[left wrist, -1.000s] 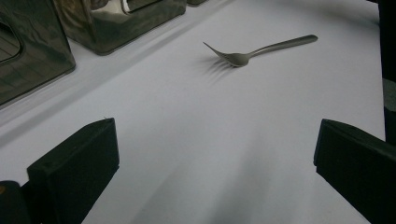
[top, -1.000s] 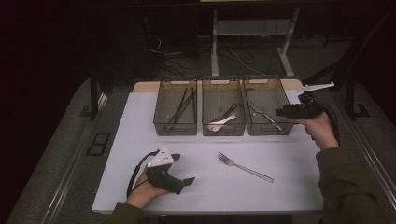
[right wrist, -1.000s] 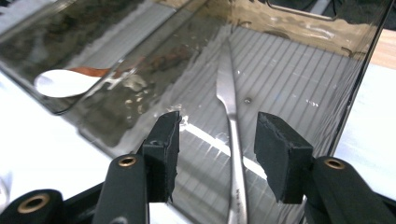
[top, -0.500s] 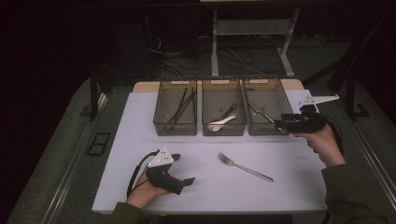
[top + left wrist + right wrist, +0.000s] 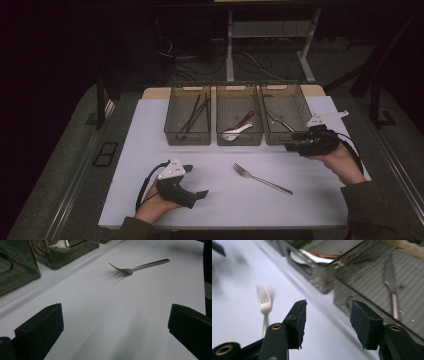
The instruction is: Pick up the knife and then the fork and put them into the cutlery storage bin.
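- A dark room with cables and stand legs behind; a bench (image 5: 150,150) under a white sheet carries three clear bins along its far edge and one loose fork (image 5: 262,178) nearer the person.
- The right hand-held gripper (image 5: 291,147) hangs just in front of the right-hand bin (image 5: 283,120). Its jaws stand partly apart with nothing between them, and they have just been opening a little.
- The fork lies flat on the sheet, beside and nearer the person than that hand-held gripper, apart from it; in the right gripper view it sits to the left of the jaws (image 5: 265,305).
- The left hand-held gripper (image 5: 201,194) rests low on the sheet, jaws wide and empty; the fork lies ahead of them (image 5: 140,266), well apart.
- The fork's long axis runs diagonally: tines point toward the middle bin (image 5: 239,122), handle trails toward the person's right.
- Judged by its look it is thin metal: light, stiff, smooth and likely slippery, not fragile.
- It lies low on the sheet, so a pinch across the narrow handle, near the neck where it lifts slightly, seems the surest hold; the jaws should close across the axis, not along it.
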`<state>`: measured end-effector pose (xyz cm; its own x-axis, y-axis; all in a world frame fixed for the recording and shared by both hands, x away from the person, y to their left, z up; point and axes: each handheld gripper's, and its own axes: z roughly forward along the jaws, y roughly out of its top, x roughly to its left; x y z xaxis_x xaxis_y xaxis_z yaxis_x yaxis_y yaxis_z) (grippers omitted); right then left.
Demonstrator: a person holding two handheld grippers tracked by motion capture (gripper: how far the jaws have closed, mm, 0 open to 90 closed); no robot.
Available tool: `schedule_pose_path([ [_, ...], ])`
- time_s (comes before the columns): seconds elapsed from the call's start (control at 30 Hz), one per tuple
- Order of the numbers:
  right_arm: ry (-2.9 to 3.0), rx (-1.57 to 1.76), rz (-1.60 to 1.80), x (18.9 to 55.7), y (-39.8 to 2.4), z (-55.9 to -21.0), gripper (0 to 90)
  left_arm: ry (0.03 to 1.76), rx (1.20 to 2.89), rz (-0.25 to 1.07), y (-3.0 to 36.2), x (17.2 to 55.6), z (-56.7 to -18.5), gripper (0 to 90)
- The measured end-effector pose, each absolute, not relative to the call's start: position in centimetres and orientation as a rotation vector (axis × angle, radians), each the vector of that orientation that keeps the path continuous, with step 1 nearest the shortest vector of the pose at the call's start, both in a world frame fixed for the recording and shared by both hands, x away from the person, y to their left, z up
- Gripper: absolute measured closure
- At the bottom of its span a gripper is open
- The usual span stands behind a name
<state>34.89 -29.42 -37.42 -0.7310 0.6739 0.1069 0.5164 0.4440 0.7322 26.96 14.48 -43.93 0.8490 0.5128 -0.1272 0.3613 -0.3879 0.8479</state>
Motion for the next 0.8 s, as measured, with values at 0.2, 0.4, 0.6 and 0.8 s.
schedule_pose_path([
  [0.2,2.573,1.005,1.108,34.6,-28.1,-37.7,46.0,0.639,2.019,0.19,14.5,26.9,-43.9,0.0],
  [0.4,2.642,0.984,1.035,34.2,-26.7,-37.7,46.5,0.638,2.019,0.189,14.5,27.0,-43.9,0.0],
  [0.6,2.733,0.95,0.939,33.8,-25.1,-37.8,50.6,0.636,2.024,0.19,14.4,27.0,-43.9,0.0],
  [0.8,2.837,0.885,0.821,33.4,-23.0,-38.3,54.4,0.634,2.029,0.188,14.4,27.0,-44.0,0.0],
])
